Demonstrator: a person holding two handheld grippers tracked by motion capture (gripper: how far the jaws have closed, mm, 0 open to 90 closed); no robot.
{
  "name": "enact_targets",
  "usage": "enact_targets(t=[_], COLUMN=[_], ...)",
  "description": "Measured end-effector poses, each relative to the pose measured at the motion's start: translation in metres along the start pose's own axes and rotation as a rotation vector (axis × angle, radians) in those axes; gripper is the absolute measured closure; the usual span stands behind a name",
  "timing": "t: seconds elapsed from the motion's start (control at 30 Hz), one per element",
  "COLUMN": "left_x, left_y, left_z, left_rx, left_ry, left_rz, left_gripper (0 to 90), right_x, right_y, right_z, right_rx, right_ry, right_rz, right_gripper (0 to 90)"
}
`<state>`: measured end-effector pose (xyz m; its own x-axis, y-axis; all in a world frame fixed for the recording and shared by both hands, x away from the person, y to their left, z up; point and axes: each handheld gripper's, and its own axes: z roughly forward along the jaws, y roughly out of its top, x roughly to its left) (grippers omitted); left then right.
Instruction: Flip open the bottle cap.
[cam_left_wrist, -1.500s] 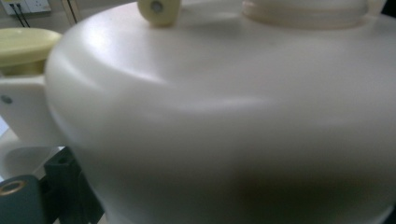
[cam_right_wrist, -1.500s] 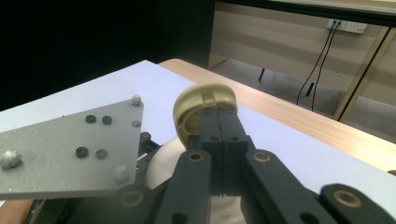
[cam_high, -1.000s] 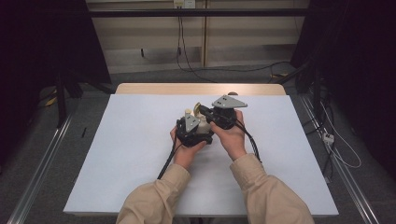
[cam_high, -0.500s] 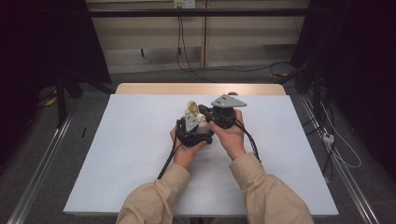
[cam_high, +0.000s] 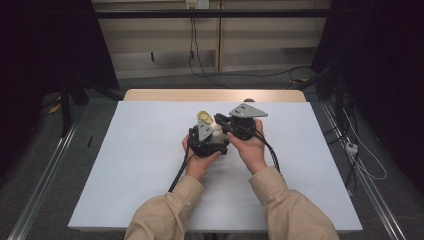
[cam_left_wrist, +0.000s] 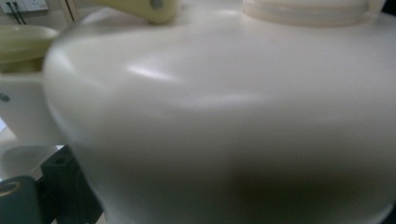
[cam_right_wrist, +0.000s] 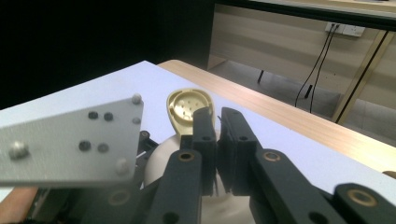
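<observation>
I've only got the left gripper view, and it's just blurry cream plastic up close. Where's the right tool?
Observer: The right tool sits just above the cream container, jaws nearly together, tips beside its yellowish lid.
Operator: Is that lid open or shut?
Observer: Open, tipped upright; the right gripper view shows small holes on its inner face.
Operator: And where over the table is all this?
Observer: Around the middle of the white table, a little toward its far edge.
</observation>
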<state>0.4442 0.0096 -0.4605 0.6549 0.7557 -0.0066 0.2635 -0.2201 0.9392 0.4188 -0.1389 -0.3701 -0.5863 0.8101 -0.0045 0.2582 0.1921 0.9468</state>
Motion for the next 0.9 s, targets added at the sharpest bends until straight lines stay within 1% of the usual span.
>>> enact_targets(t=[0.07, 0.1, 0.2, 0.27, 0.33, 0.37, 0.4, 0.43, 0.5, 0.53, 0.6, 0.63, 0.67, 0.7, 0.73, 0.77, 0.9], left_x=[0.001, 0.001, 0.001, 0.000, 0.000, 0.000, 0.000, 0.001, 0.001, 0.002, 0.002, 0.002, 0.002, 0.002, 0.002, 0.003, 0.006], left_y=[0.000, 0.000, 0.000, 0.000, 0.000, 0.000, 0.000, 0.000, -0.001, -0.002, -0.003, -0.003, -0.003, -0.004, -0.004, -0.005, -0.007], left_z=[0.000, -0.001, -0.002, -0.002, -0.002, -0.002, -0.003, -0.004, -0.006, -0.007, -0.010, -0.012, -0.013, -0.014, -0.015, -0.015, -0.023], left_rx=[0.003, 0.008, 0.025, 0.030, 0.041, 0.045, 0.049, 0.062, 0.069, 0.071, 0.075, 0.082, 0.089, 0.108, 0.125, 0.141, 0.149], left_ry=[-0.006, -0.008, -0.006, -0.005, -0.001, -0.004, -0.006, -0.008, -0.011, -0.013, -0.016, -0.013, -0.009, -0.008, -0.009, -0.015, -0.037], left_rz=[-0.007, -0.012, 0.004, 0.005, 0.014, 0.016, 0.017, 0.026, 0.037, 0.034, 0.029, 0.032, 0.037, 0.045, 0.043, 0.035, 0.013], left_gripper=[4.2, 4.2, 4.3, 4.0, 4.0, 3.8, 3.8, 3.8, 3.8, 3.8, 4.0, 4.1, 4.1, 4.2, 4.4, 4.5, 5.8], right_x=[0.000, 0.000, 0.000, 0.001, 0.001, 0.000, 0.000, 0.001, 0.000, 0.000, 0.000, -0.001, -0.001, -0.002, -0.003, -0.003, -0.005], right_y=[-0.003, -0.003, -0.005, -0.006, -0.007, -0.008, -0.008, -0.009, -0.011, -0.013, -0.015, -0.018, -0.018, -0.020, -0.022, -0.024, -0.032], right_z=[-0.001, -0.001, -0.002, -0.003, -0.005, -0.007, -0.007, -0.008, -0.011, -0.013, -0.015, -0.019, -0.019, -0.021, -0.023, -0.025, -0.034], right_rx=[0.000, 0.000, -0.002, -0.001, -0.003, -0.006, -0.006, -0.005, -0.005, -0.003, -0.005, -0.004, -0.004, -0.004, 0.000, 0.001, -0.005], right_ry=[-0.001, -0.001, 0.002, 0.004, 0.003, 0.012, 0.012, 0.009, 0.013, 0.005, 0.010, 0.000, 0.000, 0.003, 0.010, 0.003, -0.002], right_rz=[0.004, 0.004, 0.009, 0.015, 0.027, 0.033, 0.033, 0.039, 0.043, 0.046, 0.048, 0.049, 0.049, 0.047, 0.056, 0.053, 0.065], right_gripper=[81.3, 81.3, 77.9, 75.6, 70.2, 67.2, 67.2, 62.2, 57.4, 51.5, 50.3, 42.3, 42.3, 39.9, 37.7, 35.3, 30.9])
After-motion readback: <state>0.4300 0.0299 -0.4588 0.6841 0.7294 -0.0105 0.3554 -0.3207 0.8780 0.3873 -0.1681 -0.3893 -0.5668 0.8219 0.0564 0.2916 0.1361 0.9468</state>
